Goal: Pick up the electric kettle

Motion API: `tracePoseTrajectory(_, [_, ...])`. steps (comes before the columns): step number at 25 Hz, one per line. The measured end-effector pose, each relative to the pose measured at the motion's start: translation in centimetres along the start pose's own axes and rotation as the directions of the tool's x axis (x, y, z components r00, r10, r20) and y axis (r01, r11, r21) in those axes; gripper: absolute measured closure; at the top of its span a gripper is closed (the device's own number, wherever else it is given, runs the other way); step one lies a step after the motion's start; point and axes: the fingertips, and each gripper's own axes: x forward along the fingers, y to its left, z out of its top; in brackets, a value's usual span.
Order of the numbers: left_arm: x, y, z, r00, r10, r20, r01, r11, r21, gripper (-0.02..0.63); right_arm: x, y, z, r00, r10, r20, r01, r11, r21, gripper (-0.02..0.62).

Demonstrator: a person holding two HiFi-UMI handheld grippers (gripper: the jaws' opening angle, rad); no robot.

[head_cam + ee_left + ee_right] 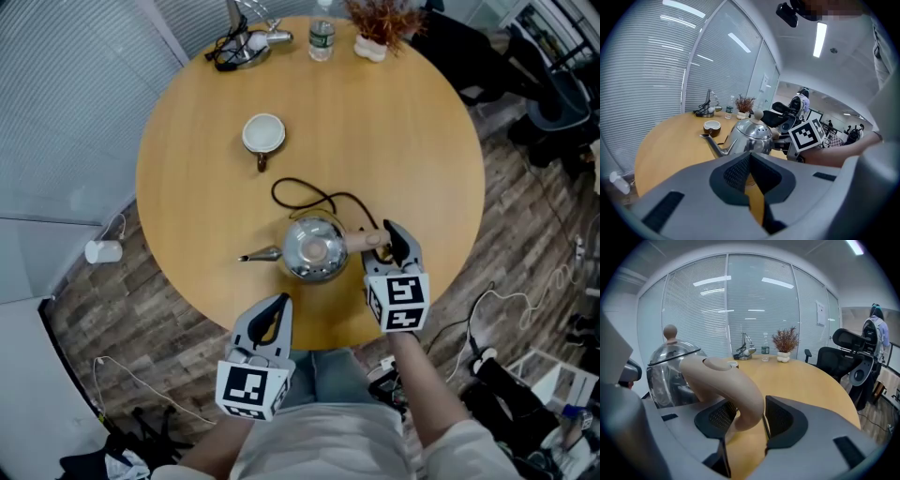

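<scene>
The left gripper [277,309], grey with a black-and-white marker cube, hangs just off the near edge of the round light wooden table [187,187], above the person's lap, tips aimed at the tabletop. Its own view shows the jaws of this left gripper [750,168] pressed together with nothing between them. The left forearm [206,455] runs back towards the body.

The right gripper [392,242] reaches in over the table's near-right edge on an extended right forearm [422,384] in a pale sleeve. Its jaws [750,420] close round a beige curved plastic handle [722,380], which fills the gap between the dark ribbed pads [785,420].
</scene>
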Motion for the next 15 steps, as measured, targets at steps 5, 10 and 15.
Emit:
tracePoseTrajectory(5, [0.0,0.6,-0.4,1.000,0.012,-0.005,-0.012,1.000,-0.006,0.603,0.9,-0.1,0.0,1.000,-0.002,0.001,0.002,1.000,0.011,0.391])
tracePoseTrajectory(10, [0.0,0.9,-0.8,1.000,0.019,-0.013,-0.019,1.000,-0.009,0.603,1.4,-0.2,0.0,1.000,-0.007,0.000,0.007,1.000,0.016,0.391])
tracePoseTrajectory(15, [0.0,1.2,-1.1,1.000,0.021,-0.012,-0.022,1.000,-0.019,0.603,1.9,-0.4,0.0,1.000,-0.014,-0.002,0.014,1.000,0.020,0.391])
